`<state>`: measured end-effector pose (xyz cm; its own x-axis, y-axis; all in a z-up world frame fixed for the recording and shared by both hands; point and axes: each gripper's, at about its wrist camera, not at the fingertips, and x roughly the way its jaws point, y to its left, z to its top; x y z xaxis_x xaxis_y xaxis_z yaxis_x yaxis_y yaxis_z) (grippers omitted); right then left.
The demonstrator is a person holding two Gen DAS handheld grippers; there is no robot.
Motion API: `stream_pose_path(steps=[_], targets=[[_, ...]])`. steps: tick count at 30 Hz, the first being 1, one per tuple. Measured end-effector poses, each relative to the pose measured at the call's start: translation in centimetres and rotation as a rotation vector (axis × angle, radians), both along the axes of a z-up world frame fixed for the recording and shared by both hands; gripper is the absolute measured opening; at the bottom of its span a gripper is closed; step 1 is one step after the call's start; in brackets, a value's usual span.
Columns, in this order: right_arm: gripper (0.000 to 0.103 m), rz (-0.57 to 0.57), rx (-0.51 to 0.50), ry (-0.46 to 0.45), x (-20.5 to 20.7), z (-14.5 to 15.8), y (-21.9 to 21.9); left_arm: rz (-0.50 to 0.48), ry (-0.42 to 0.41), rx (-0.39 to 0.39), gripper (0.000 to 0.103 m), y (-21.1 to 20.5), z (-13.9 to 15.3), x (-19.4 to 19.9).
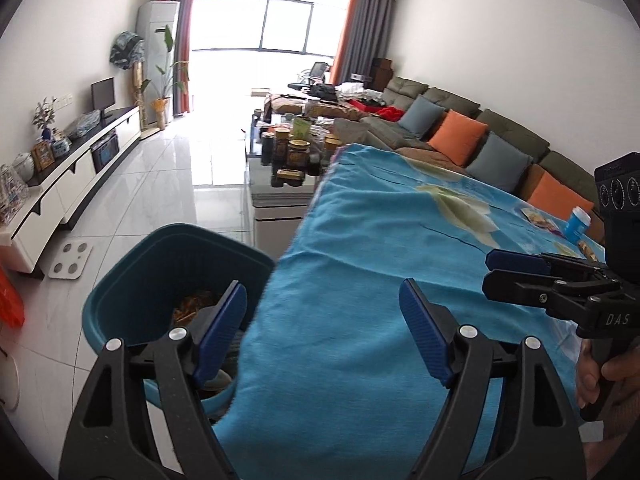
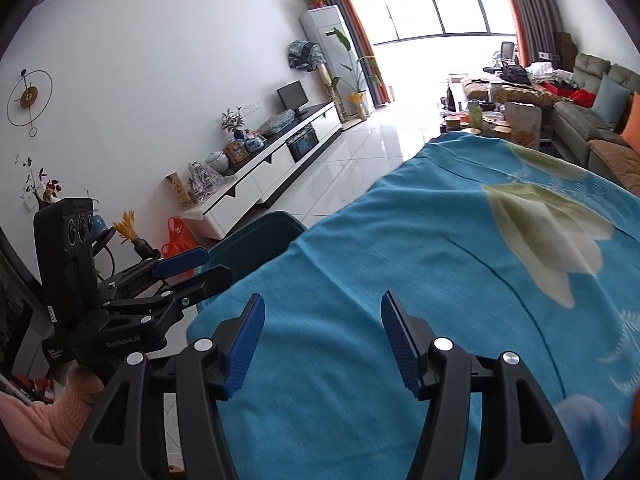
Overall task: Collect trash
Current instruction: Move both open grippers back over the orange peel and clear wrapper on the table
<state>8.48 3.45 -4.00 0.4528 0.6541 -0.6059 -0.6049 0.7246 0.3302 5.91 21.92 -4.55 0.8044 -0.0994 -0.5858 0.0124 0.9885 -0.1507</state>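
- The trash still on the blue cloth-covered table (image 1: 360, 280) sits at its far right end: a blue-and-white cup (image 1: 576, 226), one flat printed wrapper (image 1: 538, 218) just beside it, and one small brownish scrap (image 1: 591, 251) nearer us, half hidden by the right tool. We count three pieces, though more may lie behind that tool.
- The teal bin (image 1: 120, 300) stands on the floor against the table's left edge, and we see orange-brown scraps already lying in it.
- Our left gripper (image 1: 324, 328) has its pads well apart with nothing between them; it hangs over the seam between bin and table.
- Our right gripper (image 2: 322, 340) also stands with pads apart and empty, over bare cloth.
- We judge the step in hand to be the reach back for the next piece. To do it well, we send the right tool toward the cup end, since it is nearer, keep its pads wide, and straddle the cup's body before closing.
- For the flat wrapper we come in low and pinch an edge, taking care not to catch the cloth.
- Counted: two grippers, one bin, one table.
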Motion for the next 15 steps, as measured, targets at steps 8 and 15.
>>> stream_pose_path(steps=[8, 15], targets=[[0.058, -0.23, -0.043, -0.031, -2.7, -0.9, -9.5, -0.213, 0.012, 0.013, 0.078, -9.2, 0.2, 1.1], [0.058, -0.443, -0.062, -0.052, -5.1, -1.1, -17.5, -0.371, 0.025, 0.02, 0.078, -16.2, 0.5, 2.8]])
